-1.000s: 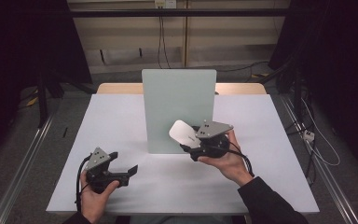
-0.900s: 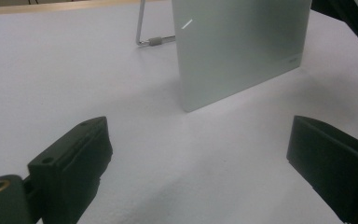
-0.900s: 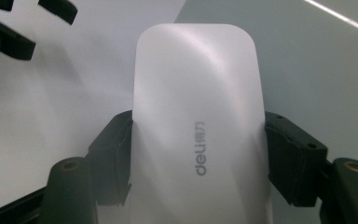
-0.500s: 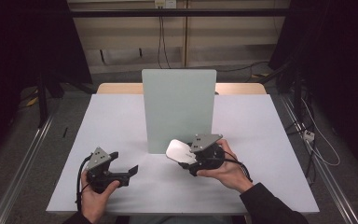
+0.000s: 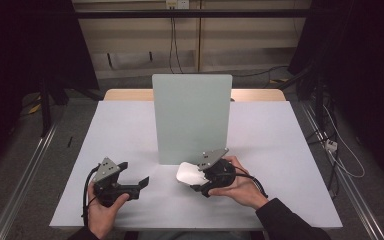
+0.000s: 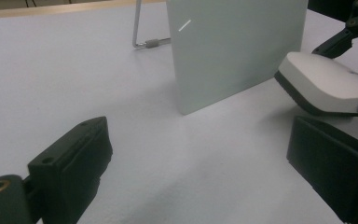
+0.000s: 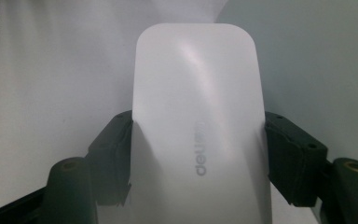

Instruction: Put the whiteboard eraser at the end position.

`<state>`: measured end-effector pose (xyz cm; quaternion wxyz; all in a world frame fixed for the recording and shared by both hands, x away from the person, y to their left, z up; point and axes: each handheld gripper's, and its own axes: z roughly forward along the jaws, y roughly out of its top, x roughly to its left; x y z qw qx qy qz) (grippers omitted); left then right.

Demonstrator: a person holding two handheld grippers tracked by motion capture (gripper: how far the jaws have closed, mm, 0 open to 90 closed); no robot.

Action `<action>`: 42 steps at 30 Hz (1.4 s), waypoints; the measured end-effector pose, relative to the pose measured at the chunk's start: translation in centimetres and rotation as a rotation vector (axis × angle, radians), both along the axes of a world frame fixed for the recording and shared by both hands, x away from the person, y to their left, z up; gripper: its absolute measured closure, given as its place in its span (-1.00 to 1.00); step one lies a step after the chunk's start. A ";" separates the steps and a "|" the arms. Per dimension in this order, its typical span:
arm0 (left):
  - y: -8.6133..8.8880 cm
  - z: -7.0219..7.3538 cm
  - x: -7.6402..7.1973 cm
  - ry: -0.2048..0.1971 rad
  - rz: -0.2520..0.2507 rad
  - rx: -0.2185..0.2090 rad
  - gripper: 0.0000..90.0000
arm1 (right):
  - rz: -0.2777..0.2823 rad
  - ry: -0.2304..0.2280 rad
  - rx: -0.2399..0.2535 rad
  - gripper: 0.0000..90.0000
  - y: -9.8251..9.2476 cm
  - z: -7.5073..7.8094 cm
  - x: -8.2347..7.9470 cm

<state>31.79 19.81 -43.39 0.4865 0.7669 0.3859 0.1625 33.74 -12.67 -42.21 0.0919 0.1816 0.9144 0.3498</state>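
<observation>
White and smooth, the computer mouse (image 5: 189, 173) sits clamped in the right gripper (image 5: 200, 181), one black finger (image 7: 114, 156) pressed on each of its long sides. The right gripper view looks straight down the mouse's back, grey lettering plain on the shell, its rounded nose pointing away from the hand. From the high view, the mouse hangs low over the pale table (image 5: 120, 125), just in front of the lower right corner of the upright grey-green panel (image 5: 191, 117) that stands mid-table. In the left gripper view the mouse (image 6: 325, 84) shows a dark underside beneath the white top, tilted, a soft shadow under it on the table; whether it touches the surface, can't tell. The panel there shows a thin metal prop (image 6: 142, 32) behind it. Over on the other side, the left gripper (image 5: 140, 183) is near the table's front edge, well apart from the mouse, its fingers (image 6: 74, 163) spread wide with nothing between them.
</observation>
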 end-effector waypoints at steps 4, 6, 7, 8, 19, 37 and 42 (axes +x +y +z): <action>0.0 0.0 0.0 -0.004 0.002 -0.003 -0.86 | 0.028 0.022 -0.013 -0.30 0.4 -0.3 -0.1; 0.0 0.0 0.0 -0.004 0.002 -0.004 -0.86 | 0.037 0.031 -0.025 -0.30 0.7 -0.4 -0.2; 0.0 0.0 0.0 -0.004 0.001 -0.004 -0.86 | 0.040 0.033 -0.029 -0.30 0.8 -0.5 -0.2; 0.0 0.0 0.0 -0.004 0.000 -0.001 -0.86 | 0.045 0.033 -0.036 -0.30 0.9 -0.6 -0.2; 0.1 0.1 0.0 -0.006 0.000 0.004 -0.87 | 0.061 0.046 -0.083 -0.30 1.4 -1.5 -0.1; 0.0 0.0 0.0 -0.005 0.004 -0.004 -0.86 | 0.059 0.075 -0.064 -0.31 1.5 -2.1 0.1; 0.1 0.0 0.0 -0.006 0.004 -0.007 -0.87 | 0.048 0.082 -0.051 -0.32 1.4 -2.2 0.2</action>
